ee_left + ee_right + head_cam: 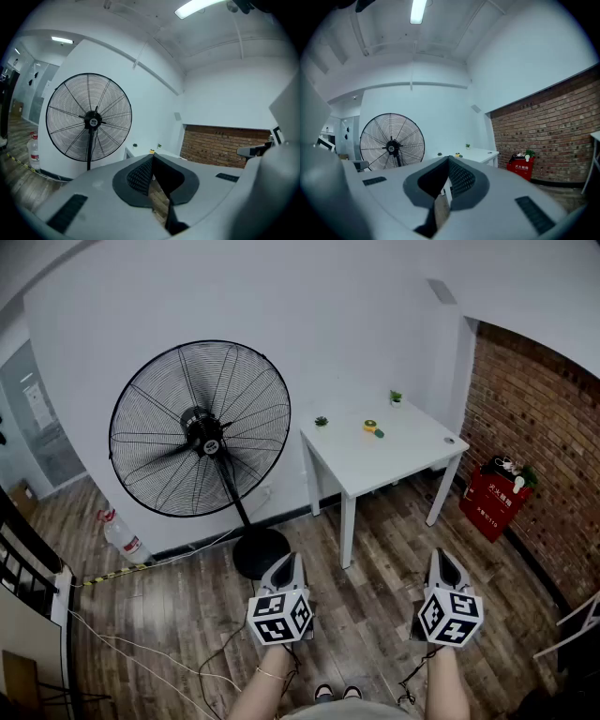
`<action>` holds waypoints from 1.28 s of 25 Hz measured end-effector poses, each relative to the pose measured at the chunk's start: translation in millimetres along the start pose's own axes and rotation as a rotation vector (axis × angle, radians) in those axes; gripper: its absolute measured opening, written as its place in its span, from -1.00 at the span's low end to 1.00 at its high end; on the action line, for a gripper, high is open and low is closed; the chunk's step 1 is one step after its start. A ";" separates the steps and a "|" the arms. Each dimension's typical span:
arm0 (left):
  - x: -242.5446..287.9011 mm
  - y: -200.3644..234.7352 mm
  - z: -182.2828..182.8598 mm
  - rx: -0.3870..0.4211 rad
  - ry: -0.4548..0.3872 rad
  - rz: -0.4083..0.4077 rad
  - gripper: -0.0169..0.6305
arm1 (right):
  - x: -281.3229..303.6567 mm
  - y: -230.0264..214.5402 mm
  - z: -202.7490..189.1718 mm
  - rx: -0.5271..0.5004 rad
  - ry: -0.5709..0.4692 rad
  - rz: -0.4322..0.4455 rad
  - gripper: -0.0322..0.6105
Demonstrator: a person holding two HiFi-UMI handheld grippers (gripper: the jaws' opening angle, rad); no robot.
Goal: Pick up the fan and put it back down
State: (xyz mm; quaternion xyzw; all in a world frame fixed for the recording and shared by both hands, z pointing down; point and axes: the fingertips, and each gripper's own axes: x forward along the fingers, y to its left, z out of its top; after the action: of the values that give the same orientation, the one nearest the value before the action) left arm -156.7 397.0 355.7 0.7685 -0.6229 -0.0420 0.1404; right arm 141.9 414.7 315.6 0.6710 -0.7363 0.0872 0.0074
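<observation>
The fan (pixel 200 427) is stood upright on the floor (pixel 375 615) by the wall, left of the table (pixel 398 457). The left gripper (pixel 285 568) and right gripper (pixel 443 566) are held short of it, jaws pressed together, empty. The left is probably nearer its base.

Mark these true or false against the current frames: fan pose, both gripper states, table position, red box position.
1. The fan stands upright on its round base on the floor. True.
2. The left gripper is clamped on the fan's pole. False: its jaws are together on nothing, and it is apart from the fan.
3. The right gripper is shut and empty. True.
4. The white table stands left of the fan in the head view. False: it stands to the fan's right.
5. The red box sits on the table. False: it is on the floor against the brick wall.
</observation>
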 end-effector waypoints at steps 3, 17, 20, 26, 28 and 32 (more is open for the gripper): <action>4.7 1.1 -0.9 0.000 -0.002 -0.003 -0.91 | 4.0 2.3 -1.8 -0.001 -0.002 0.007 -0.90; 14.4 13.5 -11.8 -0.013 0.017 0.011 -0.91 | 22.3 -3.9 -17.3 0.022 0.021 -0.015 -0.90; 15.9 16.3 -11.4 -0.011 0.018 0.014 -0.91 | 24.8 -2.3 -15.6 0.019 0.013 -0.012 -0.90; 19.1 19.0 -9.2 -0.003 0.012 0.017 -0.91 | 28.4 1.3 -12.6 0.014 0.000 0.007 -0.63; 20.4 19.7 -8.7 0.001 0.013 0.016 -0.91 | 29.0 1.3 -11.4 0.007 -0.003 0.000 -0.61; 23.1 25.0 -6.7 -0.002 0.013 0.022 -0.91 | 32.4 3.4 -10.2 -0.006 -0.006 -0.013 -0.45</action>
State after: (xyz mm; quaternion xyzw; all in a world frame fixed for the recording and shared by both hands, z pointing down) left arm -173.7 371.0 371.4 0.7617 -0.6303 -0.0359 0.1455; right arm 134.3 384.5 329.4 0.6760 -0.7321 0.0832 0.0077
